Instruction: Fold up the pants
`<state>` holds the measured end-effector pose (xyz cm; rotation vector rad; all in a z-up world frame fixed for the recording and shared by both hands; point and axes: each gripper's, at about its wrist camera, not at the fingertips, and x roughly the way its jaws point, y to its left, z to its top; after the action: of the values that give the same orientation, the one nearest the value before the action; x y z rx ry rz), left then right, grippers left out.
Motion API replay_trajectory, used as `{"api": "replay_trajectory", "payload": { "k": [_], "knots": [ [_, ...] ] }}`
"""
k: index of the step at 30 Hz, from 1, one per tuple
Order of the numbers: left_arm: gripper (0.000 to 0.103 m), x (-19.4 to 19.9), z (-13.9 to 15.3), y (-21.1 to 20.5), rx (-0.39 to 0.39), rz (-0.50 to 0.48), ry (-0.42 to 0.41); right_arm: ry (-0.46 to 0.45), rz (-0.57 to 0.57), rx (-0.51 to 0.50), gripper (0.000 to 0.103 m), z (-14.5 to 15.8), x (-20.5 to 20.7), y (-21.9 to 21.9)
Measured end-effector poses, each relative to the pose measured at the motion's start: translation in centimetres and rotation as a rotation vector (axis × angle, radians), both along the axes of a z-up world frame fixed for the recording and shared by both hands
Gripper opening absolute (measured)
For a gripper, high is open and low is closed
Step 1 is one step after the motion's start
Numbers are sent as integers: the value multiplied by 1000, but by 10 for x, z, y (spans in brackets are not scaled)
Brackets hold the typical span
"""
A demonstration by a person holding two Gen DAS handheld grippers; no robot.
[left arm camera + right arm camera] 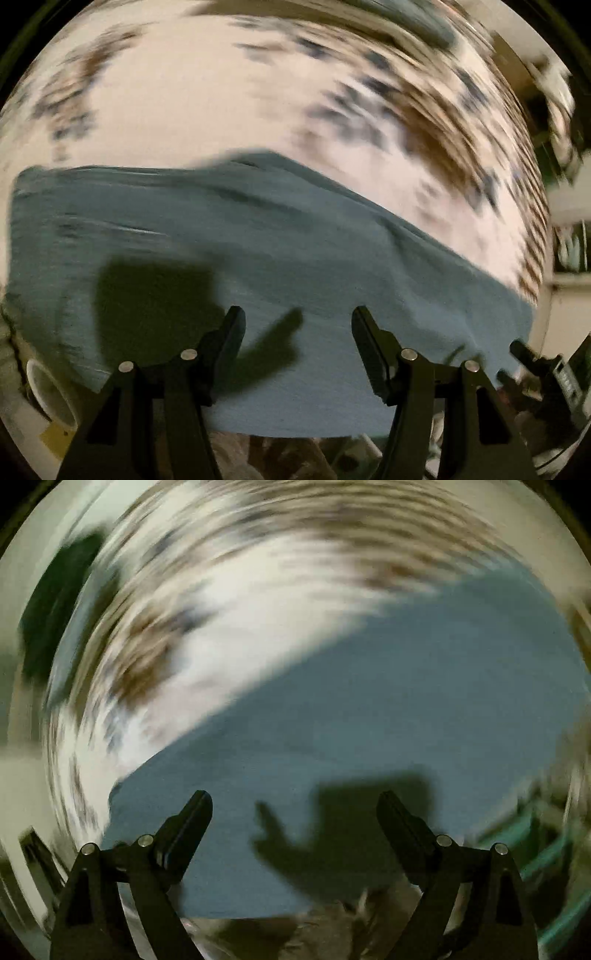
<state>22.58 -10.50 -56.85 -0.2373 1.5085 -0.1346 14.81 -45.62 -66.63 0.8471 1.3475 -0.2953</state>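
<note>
Both grippers [298, 317] [294, 801] hang open above, seemingly clear of, blue-grey pants [236, 236].

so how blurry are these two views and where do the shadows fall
Left wrist view: moderate streaking, worst on the patterned cover; the left tool stays sharp and throws a dark shadow on the blue pants. Right wrist view: heavier swirling blur around the rim; the right tool is crisp, open, its shadow on the pants. Both show fisheye bending.
</note>
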Motion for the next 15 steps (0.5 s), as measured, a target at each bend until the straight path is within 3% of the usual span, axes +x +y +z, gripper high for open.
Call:
{"api": "replay_trajectory", "payload": {
  "k": [2,5,7,9,12,13,14,15],
  "knots": [
    [57,-4,-3,-39,-1,-84,-5,15,-206,28,92,-15,-58,-50],
    [58,-10,-10,-91,17,-205,-32,-36,-443,76,87,-46,-125,-104],
    [58,-14,-19,-111,12,-245,-38,-96,-525,96,82,-59,-150,-141],
    [60,-18,-31,-123,37,-275,-35,-173,-562,132,82,-72,-160,-167],
    [83,-14,-57,-131,39,-299,-11,-275,-549,136,82,-87,-162,-191],
    [97,-14,-58,-133,14,-301,-19,-289,-542,133,80,-90,-162,-196],
    [101,-15,-57,-135,4,-310,-23,-310,-539,146,76,-91,-160,-196],
    [103,-17,-58,-140,31,-337,-22,-338,-539,160,65,-93,-152,-189]
  ]
}}
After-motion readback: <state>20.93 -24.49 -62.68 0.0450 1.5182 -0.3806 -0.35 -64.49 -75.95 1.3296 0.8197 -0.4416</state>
